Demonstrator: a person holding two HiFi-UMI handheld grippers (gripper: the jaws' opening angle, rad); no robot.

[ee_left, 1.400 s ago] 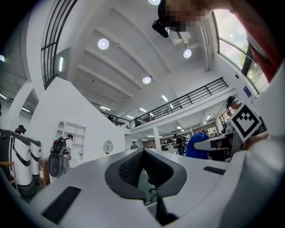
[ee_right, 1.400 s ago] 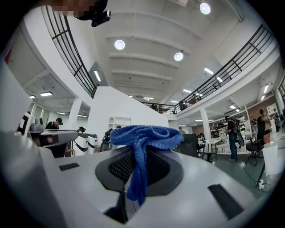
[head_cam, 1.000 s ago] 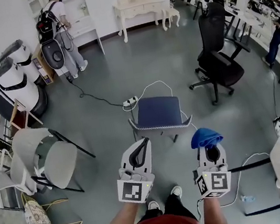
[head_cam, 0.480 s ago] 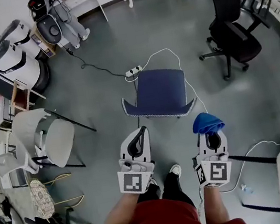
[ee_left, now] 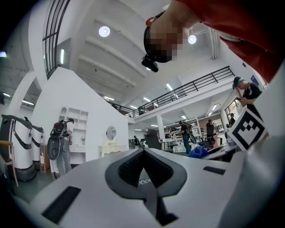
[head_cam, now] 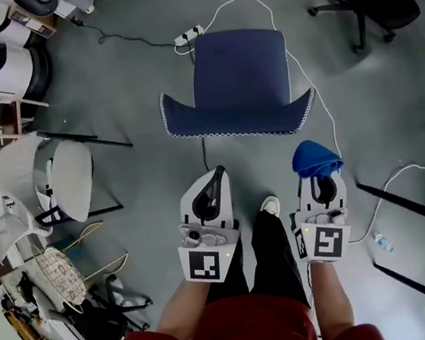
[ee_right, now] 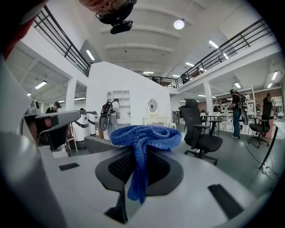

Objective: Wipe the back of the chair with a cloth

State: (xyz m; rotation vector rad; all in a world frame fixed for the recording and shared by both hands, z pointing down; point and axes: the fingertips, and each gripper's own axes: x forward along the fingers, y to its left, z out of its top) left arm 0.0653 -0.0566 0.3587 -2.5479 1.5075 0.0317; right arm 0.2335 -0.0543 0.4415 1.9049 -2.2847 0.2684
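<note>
Person is closing in. The blue chair [head_cam: 240,72] is sitting larger and lower in the head view than half a second ago, and its trimmed back edge is now just ahead of both grippers. The right gripper [head_cam: 318,180] is still pinching the blue cloth [head_cam: 314,159] between its jaws, with the cloth bunching above the tips, near the back's right corner but apart from it. The left gripper [head_cam: 216,176] is hovering near the back's middle, its jaws pressing together on nothing.
</note>
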